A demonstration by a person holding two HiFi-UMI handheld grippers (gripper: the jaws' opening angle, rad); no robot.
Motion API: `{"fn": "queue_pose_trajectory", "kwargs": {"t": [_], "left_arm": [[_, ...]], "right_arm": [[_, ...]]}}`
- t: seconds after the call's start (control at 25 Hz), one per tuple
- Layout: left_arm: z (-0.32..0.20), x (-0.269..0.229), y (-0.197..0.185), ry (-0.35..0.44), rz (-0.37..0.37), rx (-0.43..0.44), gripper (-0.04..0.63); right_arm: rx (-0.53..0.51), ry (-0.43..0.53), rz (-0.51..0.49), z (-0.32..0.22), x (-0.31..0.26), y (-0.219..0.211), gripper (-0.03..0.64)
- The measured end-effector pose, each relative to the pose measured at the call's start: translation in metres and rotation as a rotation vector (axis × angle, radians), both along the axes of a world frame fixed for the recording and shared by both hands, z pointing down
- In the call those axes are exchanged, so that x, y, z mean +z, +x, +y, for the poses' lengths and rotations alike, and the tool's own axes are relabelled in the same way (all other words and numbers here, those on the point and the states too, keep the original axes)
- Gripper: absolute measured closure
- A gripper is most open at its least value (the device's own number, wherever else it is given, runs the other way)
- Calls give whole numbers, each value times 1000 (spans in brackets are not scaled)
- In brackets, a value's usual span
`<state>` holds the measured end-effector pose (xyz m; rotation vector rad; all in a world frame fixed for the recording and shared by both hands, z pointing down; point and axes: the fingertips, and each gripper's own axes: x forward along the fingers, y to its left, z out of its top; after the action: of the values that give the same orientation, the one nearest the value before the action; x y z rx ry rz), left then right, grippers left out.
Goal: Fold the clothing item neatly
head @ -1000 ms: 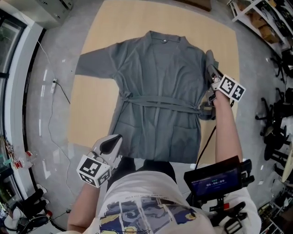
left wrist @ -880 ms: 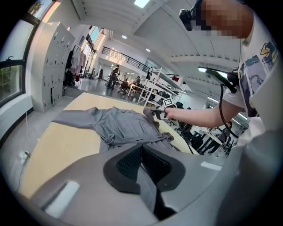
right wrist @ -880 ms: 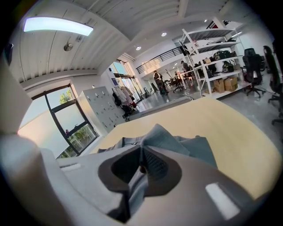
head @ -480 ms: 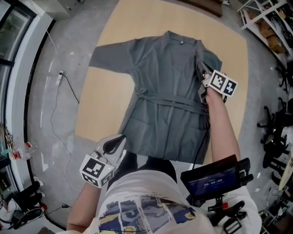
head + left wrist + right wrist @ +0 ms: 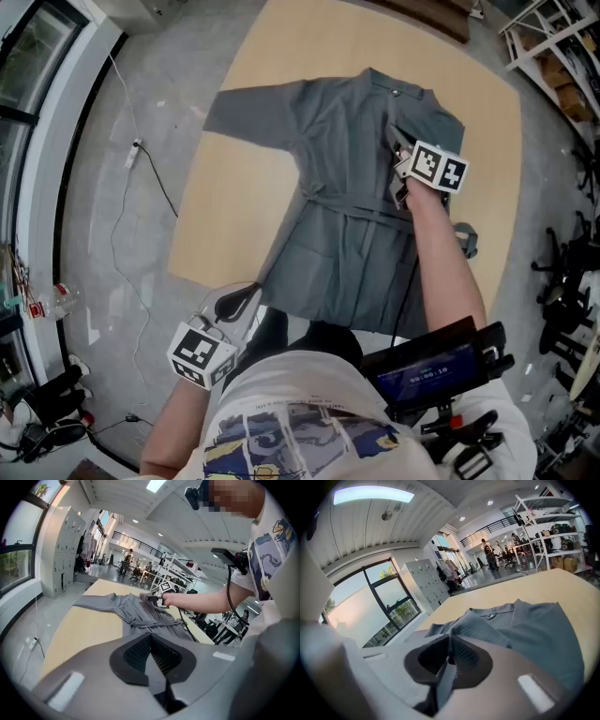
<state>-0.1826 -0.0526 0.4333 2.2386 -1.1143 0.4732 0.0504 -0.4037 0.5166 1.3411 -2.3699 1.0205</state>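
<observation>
In the head view, the grey robe (image 5: 342, 225) lies spread out on the tan mat (image 5: 234, 206). The right arm is stretched out, and the right gripper (image 5: 397, 155) is over the robe's chest. The left gripper (image 5: 242, 300) hangs low by the person's tummy.

In the left gripper view, its jaws are squeezed together on nothing.

In the right gripper view, grey cloth is pinched tight between the jaws.

I think this is the sleeve fold. Next, lay the cloth flat and let go

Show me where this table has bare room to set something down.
The table is bare and widest left of the robe, this side of its outstretched sleeve. Narrower strips run along the right edge and beyond the collar. The middle is crowded by the robe and the right gripper.
</observation>
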Motion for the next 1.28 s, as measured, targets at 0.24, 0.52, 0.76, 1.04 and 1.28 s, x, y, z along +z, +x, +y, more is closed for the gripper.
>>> {"fn": "queue_pose_trajectory", "kwargs": {"t": [0.24, 0.52, 0.76, 1.04, 1.28], "left_arm": [[3, 0, -16, -5, 10, -19, 592], [3, 2, -28, -1, 7, -19, 592], [4, 2, -33, -2, 15, -12, 592], [-3, 0, -31, 21, 34, 29, 592], [-7, -4, -25, 51, 52, 93, 591]], "right_arm": [[-45, -15, 71, 1, 17, -25, 595], [-67, -58, 158, 7, 50, -29, 594], [-131, -90, 152, 19, 60, -44, 555], [-159, -74, 169, 38, 44, -48, 534], [-162, -28, 182, 67, 17, -46, 534]]}}
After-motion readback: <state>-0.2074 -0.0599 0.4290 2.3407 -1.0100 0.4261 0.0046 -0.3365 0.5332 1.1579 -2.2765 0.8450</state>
